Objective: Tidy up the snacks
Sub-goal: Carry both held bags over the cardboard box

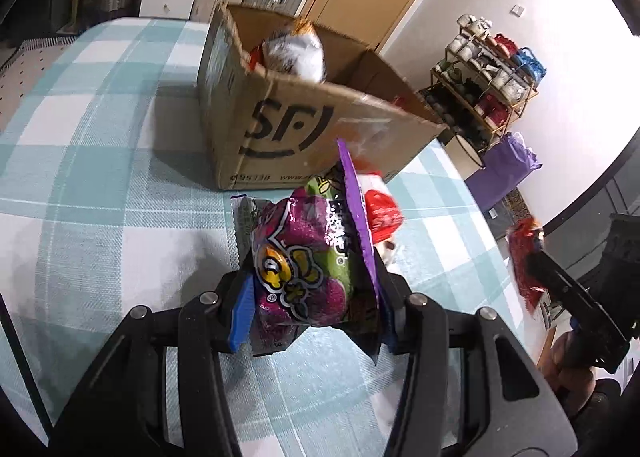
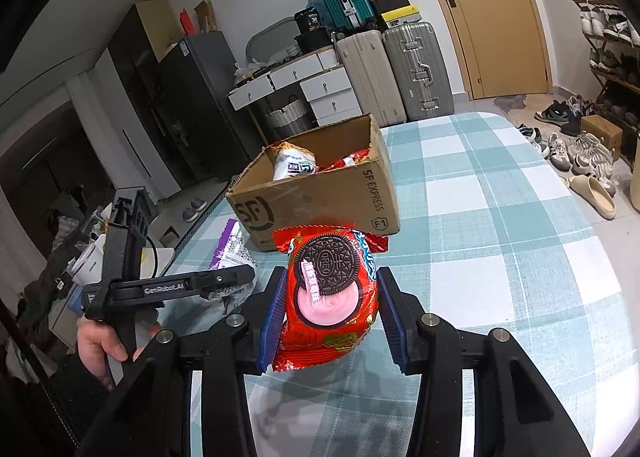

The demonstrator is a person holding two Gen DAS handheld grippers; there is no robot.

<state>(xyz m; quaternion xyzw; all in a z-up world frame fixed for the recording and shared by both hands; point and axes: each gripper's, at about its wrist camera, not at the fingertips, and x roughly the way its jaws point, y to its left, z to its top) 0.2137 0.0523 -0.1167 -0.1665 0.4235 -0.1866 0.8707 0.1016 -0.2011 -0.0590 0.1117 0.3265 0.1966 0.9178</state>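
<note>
Item one: the purple snack bag (image 1: pixel 308 261), clamped between the blue pads of our left gripper (image 1: pixel 316 309) and held clear of the checked tabletop (image 1: pixel 100 161), just short of the box.

Item two: the red Oreo packet (image 2: pixel 328 297), pinched at its sides by our right gripper (image 2: pixel 332 317), likewise lifted above the cloth and facing the box.

Item three: the cardboard box (image 2: pixel 320 197), open-topped, standing on the tabletop ahead of both grippers. It already holds a white packet (image 2: pixel 294 165) and at least one red packet (image 2: pixel 348 161).

Progress, as we judge it: partly done. Some snacks sit in the box, two are in our grip and not yet dropped in. What remains appears to be carrying both over the rim and letting go. We see no other loose snack on the cloth, though much of it is out of frame.

Differences between views: the right wrist view looks into the box and shows the red packet inside, plus the left gripper from the side with the hand (image 2: pixel 100 345) on its handle. The left wrist view shows the box's near wall and only the top of the white packet; it alone shows a red-and-white wrapper (image 1: pixel 380 213) behind the purple bag, which we cannot place as held or lying. It catches the right gripper only at its edge.
</note>
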